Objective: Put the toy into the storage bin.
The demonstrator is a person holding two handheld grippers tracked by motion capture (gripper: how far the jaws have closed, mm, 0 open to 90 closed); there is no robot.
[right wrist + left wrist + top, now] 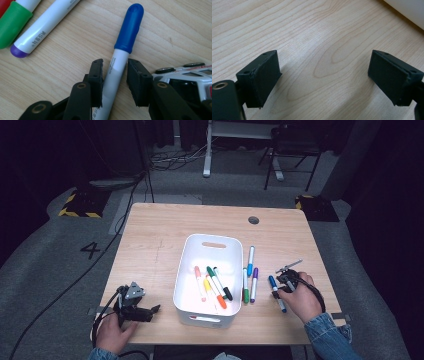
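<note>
- The blue-capped marker [117, 62] lies flat on the table [160, 230] between the jaws of the right gripper [114, 75], its barrel running straight ahead along the jaw line and its cap pointing away from the gripper body.
- Right gripper state: jaws narrowed around the white barrel; one pad looks to be touching it, while a thin gap shows at the other, so I judge this a closing pinch not yet seated.
- A small toy car [190, 72] sits just beside that gripper on its outer side, close enough to be nudged.
- The purple marker [42, 27] and green marker [12, 22] lie ahead and off to the inner side, with the white bin [186, 285] beyond them.
- The left gripper [324, 80] rests low over bare wood, jaws spread wide with nothing between them, the bin's wall ahead of it; it is well apart from the blue-capped marker, so the right hand is nearer.
- Surface: pale wood-grain tabletop; the room around is dark, with grey floor and trailing cables.
</note>
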